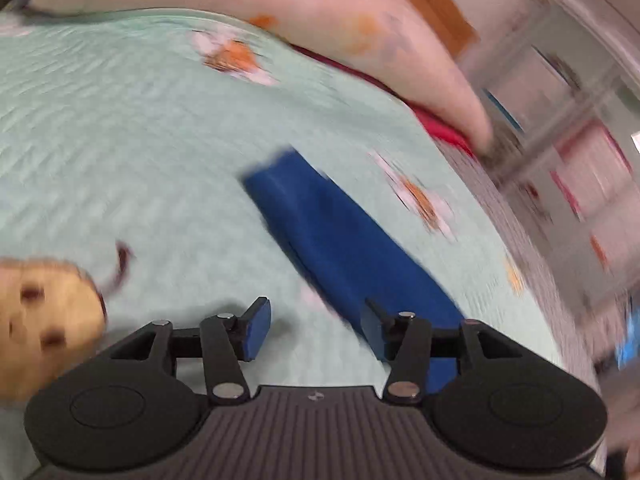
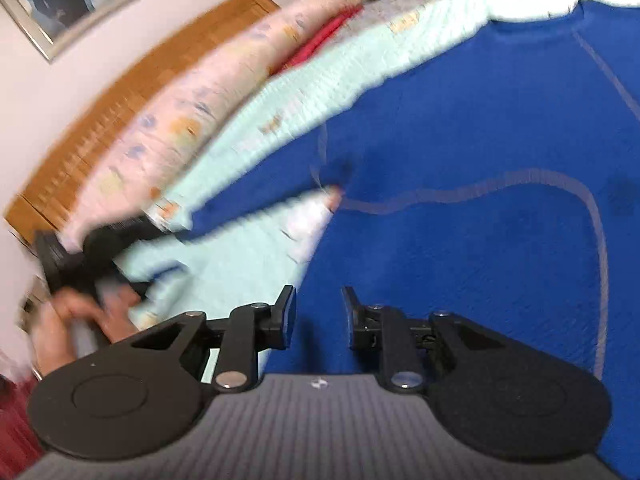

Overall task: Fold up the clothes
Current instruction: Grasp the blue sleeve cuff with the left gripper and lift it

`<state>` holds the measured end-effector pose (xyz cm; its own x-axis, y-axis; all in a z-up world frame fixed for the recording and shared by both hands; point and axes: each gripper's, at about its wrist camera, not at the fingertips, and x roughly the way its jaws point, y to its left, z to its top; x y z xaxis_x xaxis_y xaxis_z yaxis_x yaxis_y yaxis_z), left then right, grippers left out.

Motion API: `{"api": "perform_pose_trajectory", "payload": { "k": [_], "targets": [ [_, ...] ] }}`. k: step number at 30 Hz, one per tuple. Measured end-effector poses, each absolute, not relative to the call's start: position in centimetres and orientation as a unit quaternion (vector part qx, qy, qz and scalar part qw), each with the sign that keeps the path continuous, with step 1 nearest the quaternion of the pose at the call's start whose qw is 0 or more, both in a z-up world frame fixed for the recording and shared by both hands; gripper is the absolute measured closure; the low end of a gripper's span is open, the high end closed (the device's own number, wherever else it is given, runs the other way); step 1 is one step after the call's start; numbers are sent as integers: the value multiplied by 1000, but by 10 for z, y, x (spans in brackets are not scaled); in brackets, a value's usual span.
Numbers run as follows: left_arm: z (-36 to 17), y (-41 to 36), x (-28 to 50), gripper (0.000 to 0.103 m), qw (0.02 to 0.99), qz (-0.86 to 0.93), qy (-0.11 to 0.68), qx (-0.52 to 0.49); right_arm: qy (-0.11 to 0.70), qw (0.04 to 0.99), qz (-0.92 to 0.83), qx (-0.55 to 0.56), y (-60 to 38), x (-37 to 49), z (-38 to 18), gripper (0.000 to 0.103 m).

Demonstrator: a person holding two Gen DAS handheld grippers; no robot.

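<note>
**Mint bedspread, blue shirt spread out**

Mint bedspread (image 1: 120,140) carries a blue sleeve (image 1: 344,248) under the left gripper (image 1: 316,332), fingers apart, empty. Right view: blue shirt (image 2: 460,140) below right gripper (image 2: 319,312), fingers parted, empty.

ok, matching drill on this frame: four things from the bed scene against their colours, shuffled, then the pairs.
Things:
1. shirt
2. bedspread
3. headboard
4. long pillow

Colours:
A. brown wood
B. pale mint green
C. pinkish with small prints
D. royal blue

Pairs: 1-D, 2-B, 3-A, 4-C

Both hand-held grippers, left and right, are open and empty over the bed.
</note>
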<state>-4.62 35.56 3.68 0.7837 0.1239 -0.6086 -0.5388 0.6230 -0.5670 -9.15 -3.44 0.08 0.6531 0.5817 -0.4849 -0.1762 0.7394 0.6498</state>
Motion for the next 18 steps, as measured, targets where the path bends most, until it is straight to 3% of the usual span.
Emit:
{"api": "perform_pose_trajectory", "payload": {
  "k": [5,12,16,18],
  "targets": [
    [25,395,-16,48,844,215,257,-418,344,860,230,300,-37,-92,-15,79],
    [18,409,7,32,851,204,235,-424,331,854,244,318,-41,-93,-36,79],
    [19,408,17,34,853,203,237,-418,330,851,247,325,-41,-94,-38,79],
    [21,406,19,45,854,201,242,-414,330,851,248,326,-41,-94,-39,79]
  ]
}}
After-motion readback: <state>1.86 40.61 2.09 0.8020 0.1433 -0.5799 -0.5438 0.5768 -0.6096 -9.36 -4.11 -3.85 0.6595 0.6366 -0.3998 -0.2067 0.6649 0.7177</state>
